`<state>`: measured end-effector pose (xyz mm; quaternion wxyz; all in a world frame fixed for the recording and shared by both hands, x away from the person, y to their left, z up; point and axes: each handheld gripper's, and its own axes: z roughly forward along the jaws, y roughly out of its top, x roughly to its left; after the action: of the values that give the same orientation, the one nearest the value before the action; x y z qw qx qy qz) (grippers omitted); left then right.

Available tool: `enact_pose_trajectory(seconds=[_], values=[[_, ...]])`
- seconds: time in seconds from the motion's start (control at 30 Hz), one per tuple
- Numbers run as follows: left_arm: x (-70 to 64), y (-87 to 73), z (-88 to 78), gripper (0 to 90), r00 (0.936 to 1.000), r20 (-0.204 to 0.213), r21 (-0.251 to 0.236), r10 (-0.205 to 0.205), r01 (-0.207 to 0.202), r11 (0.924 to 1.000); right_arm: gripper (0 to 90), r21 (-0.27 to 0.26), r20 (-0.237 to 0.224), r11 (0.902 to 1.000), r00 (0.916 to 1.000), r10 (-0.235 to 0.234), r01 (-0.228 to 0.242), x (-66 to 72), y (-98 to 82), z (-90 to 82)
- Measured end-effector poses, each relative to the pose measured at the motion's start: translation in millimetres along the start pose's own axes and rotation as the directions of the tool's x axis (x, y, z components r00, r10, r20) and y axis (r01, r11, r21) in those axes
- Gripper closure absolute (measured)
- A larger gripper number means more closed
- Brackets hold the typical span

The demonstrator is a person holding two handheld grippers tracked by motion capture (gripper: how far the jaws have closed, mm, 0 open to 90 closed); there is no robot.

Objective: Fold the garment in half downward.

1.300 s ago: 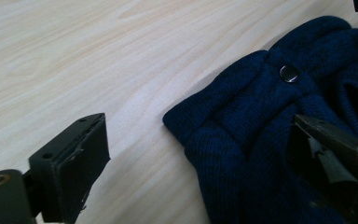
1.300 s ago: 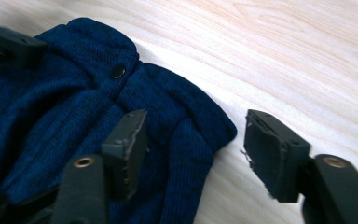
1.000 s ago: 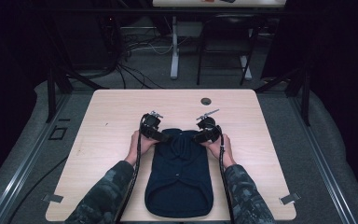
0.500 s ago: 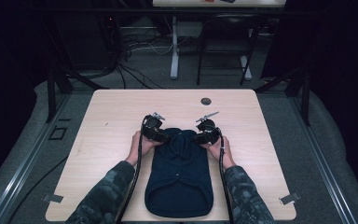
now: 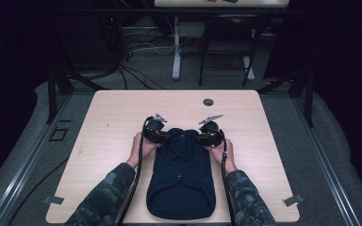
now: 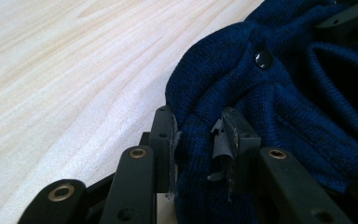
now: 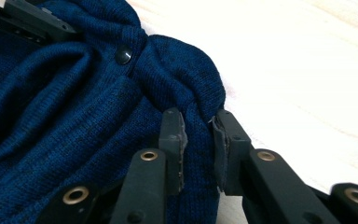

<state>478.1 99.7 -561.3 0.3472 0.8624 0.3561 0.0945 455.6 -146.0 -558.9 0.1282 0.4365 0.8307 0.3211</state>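
Both grippers have just been closing, and each now pinches knit between its pads. Left gripper (image 5: 162, 135) clasps one top corner of the navy sweater (image 5: 181, 181); right gripper (image 5: 201, 136) clasps the other. Lying flat on the pale surface (image 5: 108, 122), the sweater runs back toward me. I judge I should lift both corners evenly, keeping them level so neither fold slips out.
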Motion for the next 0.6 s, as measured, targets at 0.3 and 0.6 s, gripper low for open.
enact_pose_trajectory(seconds=[0.3, 0.6], values=[[-3.8, 3.8, -14.9, 70.2, 0.9996, -0.006, -0.037, 0.027, -0.027, 0.9989, 76.7, -0.044, 0.004, 0.9985, 0.9995, -0.033, 0.033, 6.1, 5.2, -17.6], [-8.0, 7.3, -32.2, 70.3, 0.9987, 0.003, -0.086, 0.05, -0.05, 0.9951, 76.9, -0.088, 0.003, 0.9944, 0.9982, -0.059, 0.059, 11.8, 8.0, -36.9]])
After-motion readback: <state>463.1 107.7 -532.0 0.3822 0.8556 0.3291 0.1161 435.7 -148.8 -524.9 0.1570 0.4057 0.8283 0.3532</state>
